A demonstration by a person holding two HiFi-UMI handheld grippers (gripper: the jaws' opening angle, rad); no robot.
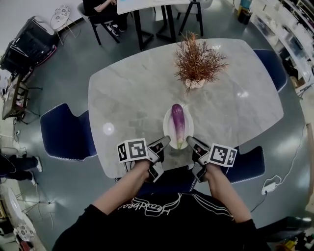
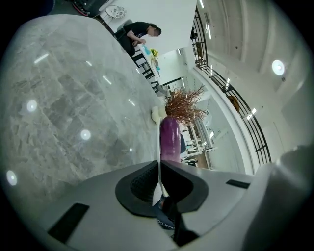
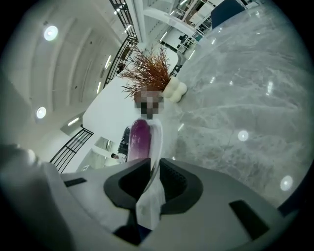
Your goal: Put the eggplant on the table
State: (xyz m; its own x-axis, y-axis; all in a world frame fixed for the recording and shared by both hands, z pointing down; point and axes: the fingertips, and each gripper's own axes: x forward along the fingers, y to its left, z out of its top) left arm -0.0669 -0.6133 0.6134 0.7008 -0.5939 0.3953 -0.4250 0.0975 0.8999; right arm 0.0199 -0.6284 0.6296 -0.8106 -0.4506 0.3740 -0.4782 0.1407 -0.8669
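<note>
A purple eggplant (image 1: 177, 122) lies lengthwise on a small white plate (image 1: 167, 125) over the near edge of the marble table (image 1: 132, 88). My left gripper (image 1: 165, 142) is shut on the plate's near-left rim and my right gripper (image 1: 190, 141) on its near-right rim. In the left gripper view the plate rim (image 2: 158, 147) runs edge-on between the jaws of the left gripper (image 2: 158, 182), with the eggplant (image 2: 170, 137) beyond. The right gripper view shows the same: the right gripper (image 3: 151, 182), the rim (image 3: 157, 139), the eggplant (image 3: 139, 139). Whether the plate rests on the table or hangs just above it, I cannot tell.
A dried reddish plant in a white vase (image 1: 197, 63) stands at the table's middle, behind the plate. Blue chairs stand at the left (image 1: 66, 130), far right (image 1: 272, 66) and near right (image 1: 248, 164). A seated person (image 1: 100, 10) is at another table far back.
</note>
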